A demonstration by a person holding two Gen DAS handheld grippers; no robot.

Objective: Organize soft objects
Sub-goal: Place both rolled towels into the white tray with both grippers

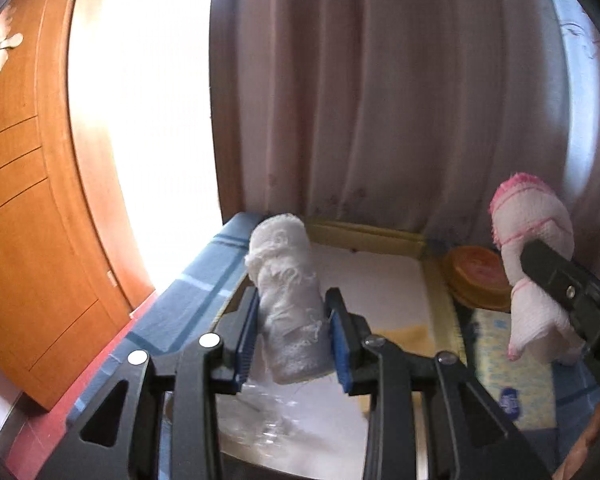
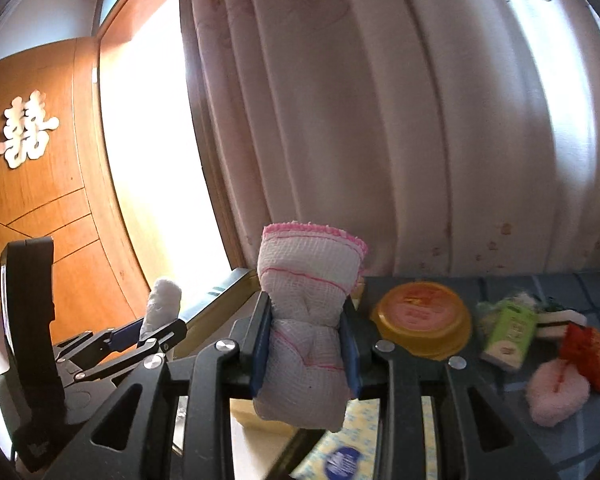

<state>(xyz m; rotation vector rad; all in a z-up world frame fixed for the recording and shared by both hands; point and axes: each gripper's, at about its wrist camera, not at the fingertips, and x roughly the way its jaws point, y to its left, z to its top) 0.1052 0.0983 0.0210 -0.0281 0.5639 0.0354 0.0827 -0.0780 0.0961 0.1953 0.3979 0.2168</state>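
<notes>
Between the pads of the left gripper stands a white roll, a rolled cloth clamped upright at its middle and held above a yellow-rimmed tray that sits on a blue checked table. Beside it, the right gripper is clenched on a pink-edged roll, squeezed at the waist so that it bulges above and below the pads; the left wrist view shows this roll raised to the right of the tray, over a patterned pack. Both rolls are therefore in the air, neither yet set down. Something clear and crinkled, perhaps plastic wrap, lies on the tray's white floor under the white roll; I cannot tell what it is. Otherwise the tray looks bare of cloths, so I judge the sorting to be at an early or middle stage, with these two rolls about to be placed. Further right on the table wait an orange lid, a green box, a red piece and a pink puff; the puff at least looks soft and probably remains to be gathered. Behind everything hang a pink curtain and a wooden door.
</notes>
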